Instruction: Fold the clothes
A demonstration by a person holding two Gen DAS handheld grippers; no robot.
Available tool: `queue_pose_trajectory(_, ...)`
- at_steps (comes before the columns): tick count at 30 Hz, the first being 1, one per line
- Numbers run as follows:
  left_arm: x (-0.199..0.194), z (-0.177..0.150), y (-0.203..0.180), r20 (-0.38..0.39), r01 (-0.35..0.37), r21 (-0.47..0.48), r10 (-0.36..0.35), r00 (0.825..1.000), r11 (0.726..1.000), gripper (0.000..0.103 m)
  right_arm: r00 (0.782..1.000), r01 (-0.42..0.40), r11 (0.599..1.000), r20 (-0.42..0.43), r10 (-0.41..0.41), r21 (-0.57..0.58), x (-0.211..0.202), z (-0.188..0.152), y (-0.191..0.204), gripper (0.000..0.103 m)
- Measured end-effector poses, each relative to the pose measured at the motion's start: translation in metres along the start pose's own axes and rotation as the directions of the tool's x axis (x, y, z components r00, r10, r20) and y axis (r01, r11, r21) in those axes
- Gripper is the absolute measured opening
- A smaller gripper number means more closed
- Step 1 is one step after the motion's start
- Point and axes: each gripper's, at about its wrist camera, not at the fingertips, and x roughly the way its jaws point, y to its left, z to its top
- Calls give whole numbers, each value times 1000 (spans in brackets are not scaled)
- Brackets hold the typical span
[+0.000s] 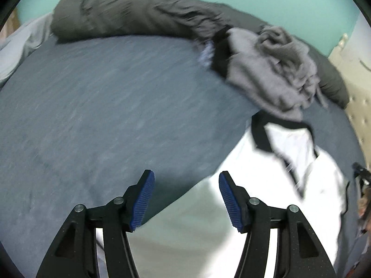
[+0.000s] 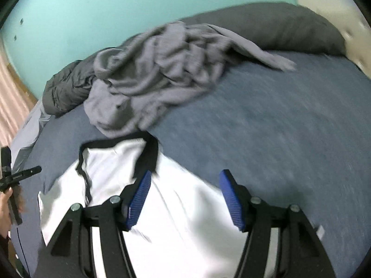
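Bed (image 2: 278, 127) carries a blue-grey fitted sheet, largely bare. Behind the bed, a plain turquoise wall (image 2: 92, 11). A dark grey duvet (image 1: 120, 9) lies bunched along the bed's far edge against that wall. Cream tufted headboard (image 1: 358, 97) stands at one end of the bed. Pink striped curtain (image 2: 11, 106) hangs beyond the bed's opposite end. Lighting even.

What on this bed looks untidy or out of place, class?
The crumpled grey garment lies bunched in a heap near the dark grey pillow, unfolded. The white shirt with black trim lies flatter on the blue bedsheet, its black collar twisted askew. Nothing looks damaged.
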Motion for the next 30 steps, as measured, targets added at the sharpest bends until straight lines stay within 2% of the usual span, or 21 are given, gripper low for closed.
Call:
queue_pose_trajectory(6,-6,-33,54,-27,-79,-52,77,997,996,62,992,124,990,-37,-122,62,-34,-39,-68,62)
queue_pose_trajectory(10,-4,-48,80,-43,-94,-106,90,995,990,62,980,196,974,-56,-190,112,-47,-59,-106,62)
queue_pose_trajectory(17,3,-61,93,-45,-110,-119,106,993,987,62,972,234,953,-81,-222,193,-45,-83,-141,62)
queue_pose_trajectory(19,5,-64,94,-40,-112,-125,107,993,986,61,977,211,952,-70,-200,223,-41,-85,-145,62)
queue_pose_trajectory(20,5,-64,93,-35,-104,-127,100,994,986,59,981,192,951,-60,-183,241,-39,-85,-147,62)
queue_pose_trajectory(22,6,-65,91,-24,-89,-131,86,996,987,43,988,154,949,-38,-149,276,-35,-85,-150,62)
queue_pose_trajectory(23,6,-64,90,-20,-83,-134,81,997,988,39,991,134,946,-28,-132,294,-33,-84,-150,62)
queue_pose_trajectory(24,6,-64,89,-15,-77,-134,75,997,988,29,993,117,944,-20,-116,309,-30,-83,-150,62)
queue_pose_trajectory(25,7,-64,87,-14,-76,-129,75,997,989,24,995,103,943,-17,-103,318,-26,-82,-149,62)
queue_pose_trajectory(26,8,-64,84,-19,-85,-123,84,996,989,23,996,88,944,-11,-89,319,-22,-80,-146,61)
queue_pose_trajectory(28,8,-64,81,-26,-88,-115,86,996,989,13,997,73,948,-5,-75,311,-20,-78,-140,35)
queue_pose_trajectory(29,6,-65,80,-22,-83,-114,81,996,990,10,997,80,951,-9,-81,297,-16,-76,-134,18)
queue_pose_trajectory(30,2,-65,80,-18,-83,-114,81,997,990,9,996,86,955,-8,-88,284,-15,-74,-129,11)
